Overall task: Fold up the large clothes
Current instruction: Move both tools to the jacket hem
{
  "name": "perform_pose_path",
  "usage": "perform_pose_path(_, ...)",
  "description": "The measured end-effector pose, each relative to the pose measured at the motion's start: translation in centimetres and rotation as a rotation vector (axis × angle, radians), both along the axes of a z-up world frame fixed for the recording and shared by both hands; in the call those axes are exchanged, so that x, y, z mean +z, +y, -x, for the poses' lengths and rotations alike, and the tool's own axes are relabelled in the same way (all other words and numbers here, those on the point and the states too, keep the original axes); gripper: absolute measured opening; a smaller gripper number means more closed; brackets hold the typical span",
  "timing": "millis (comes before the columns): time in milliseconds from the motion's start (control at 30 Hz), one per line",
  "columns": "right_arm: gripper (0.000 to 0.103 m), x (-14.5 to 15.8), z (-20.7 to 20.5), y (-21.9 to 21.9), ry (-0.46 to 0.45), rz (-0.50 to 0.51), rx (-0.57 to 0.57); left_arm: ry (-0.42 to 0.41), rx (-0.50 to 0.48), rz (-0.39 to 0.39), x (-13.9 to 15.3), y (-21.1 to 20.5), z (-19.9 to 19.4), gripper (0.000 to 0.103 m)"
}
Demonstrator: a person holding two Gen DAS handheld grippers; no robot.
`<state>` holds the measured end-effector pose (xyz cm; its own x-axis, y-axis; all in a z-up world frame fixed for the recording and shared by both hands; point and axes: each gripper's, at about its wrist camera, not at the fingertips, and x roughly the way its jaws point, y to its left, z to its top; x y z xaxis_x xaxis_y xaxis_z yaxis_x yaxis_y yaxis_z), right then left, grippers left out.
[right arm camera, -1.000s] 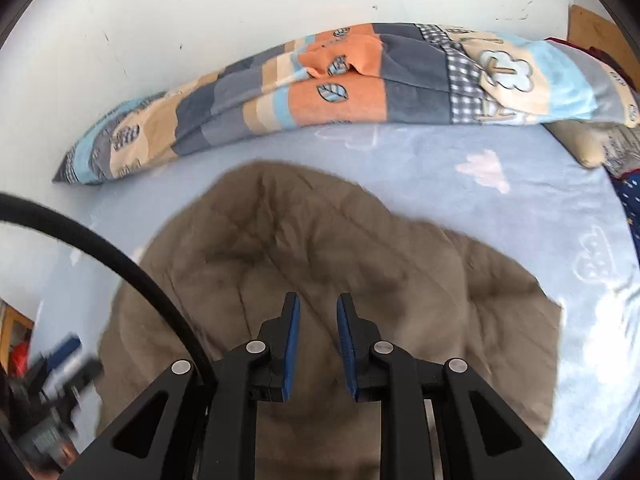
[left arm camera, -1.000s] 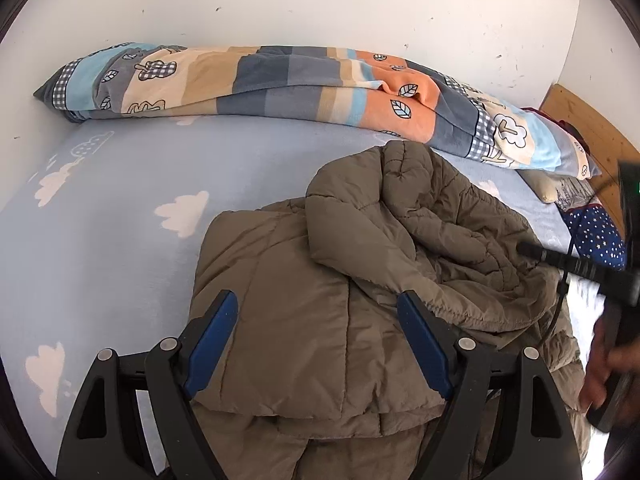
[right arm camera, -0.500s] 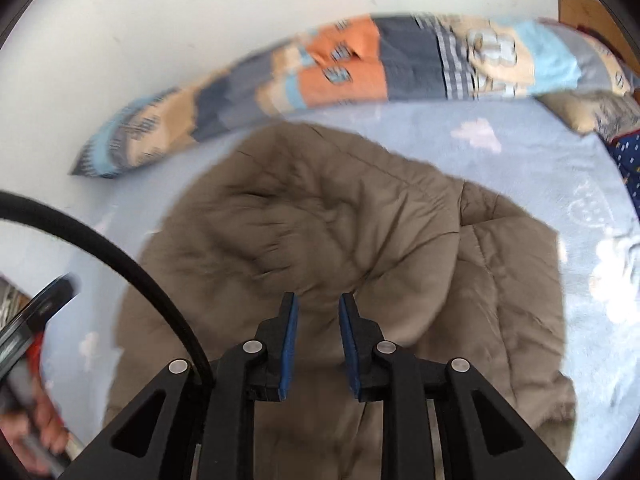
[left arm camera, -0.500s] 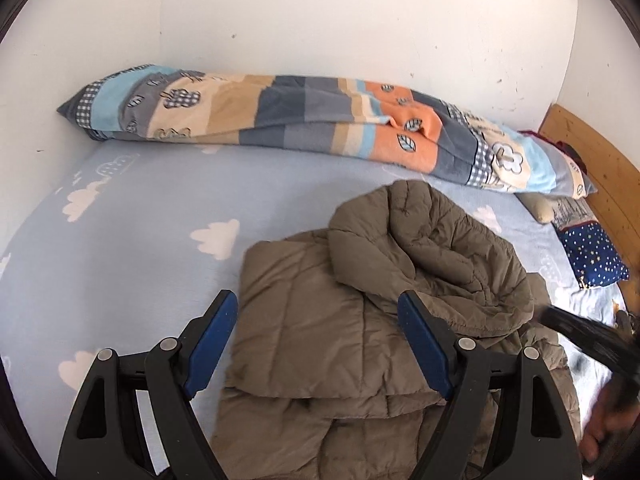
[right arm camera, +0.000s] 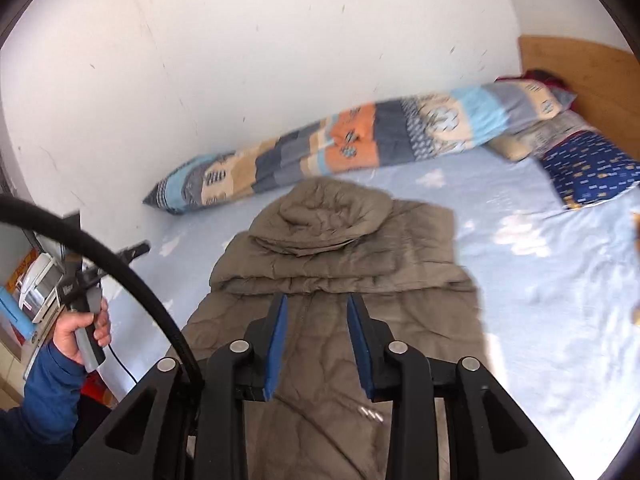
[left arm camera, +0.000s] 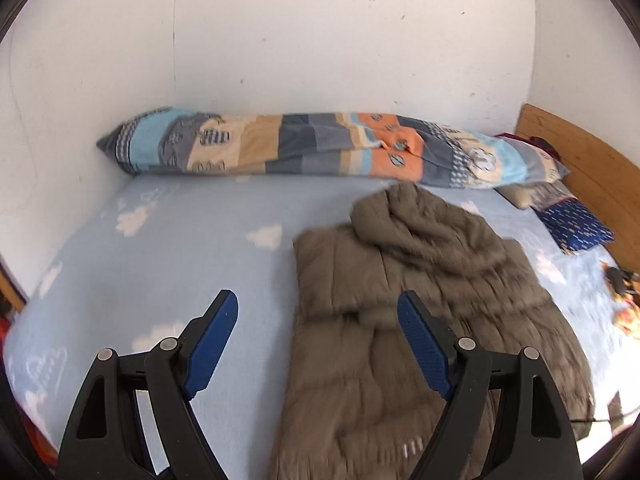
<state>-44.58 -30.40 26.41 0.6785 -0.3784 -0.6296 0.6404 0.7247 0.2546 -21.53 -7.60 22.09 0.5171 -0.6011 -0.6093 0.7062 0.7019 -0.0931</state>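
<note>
A brown puffer jacket (left arm camera: 420,300) lies on the light blue bed sheet (left arm camera: 180,248), its hood and top part folded down over the body; it also shows in the right wrist view (right arm camera: 340,272). My left gripper (left arm camera: 316,312) is wide open and empty, held above the jacket's left edge. My right gripper (right arm camera: 316,312) is partly open and empty, held above the jacket's lower half. In the right wrist view the left gripper's handle (right arm camera: 86,308) shows in a hand at the left.
A rolled patchwork quilt (left arm camera: 312,152) lies along the white wall at the back. Pillows, one dark blue (left arm camera: 576,224), lie by the wooden headboard (left arm camera: 584,164) at the right. Small orange items (left arm camera: 624,292) lie on the sheet at the far right. A black cable (right arm camera: 120,276) crosses the right view.
Both grippers have pulled back and up from the jacket. The right gripper's jaws have opened from nearly shut. The jacket top now lies folded flat.
</note>
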Motion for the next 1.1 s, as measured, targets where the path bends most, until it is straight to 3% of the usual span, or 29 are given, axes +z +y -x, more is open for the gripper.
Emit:
perform_pose_path(200, 0.052, 2.1, 8.5, 2.3, -0.027, 0.016, -0.057, 0.144, -0.014, -0.064, -4.2, 5.5, 2.8, 0.081)
perform_pose_path(233, 0.058, 1.8, 9.6, 2.5, -0.027, 0.002, -0.063, 0.228, -0.02, -0.067, -5.8, 6.4, 2.7, 0.081)
perform_pose_path(367, 0.06, -2.4, 12.8, 1.7, 0.022, -0.125, -0.138, 0.478, 0.012, -0.094, -11.2, 8.6, 1.6, 0.081)
perform_pose_path(567, 0.06, -9.1, 15.7, 0.1, 0.018, -0.331, -0.259, 0.628, 0.039, -0.157, -15.8, 9.3, 1.7, 0.081)
perform_pose_path(633, 0.062, -9.8, 16.3, -0.7, 0.036, -0.369, -0.294, 0.665, 0.031, -0.15, -16.4, 9.5, 1.9, 0.081)
perform_pose_path(767, 0.076, -10.9, 17.0, -1.9, 0.024, -0.43, -0.299, 0.704, 0.031, -0.175, -17.7, 9.4, 2.1, 0.081)
perform_pose_path(1100, 0.076, -16.7, 14.0, -4.3, 0.214, -0.56, -0.215, 0.746, -0.034, -0.169, -18.7, 8.6, 2.5, 0.081)
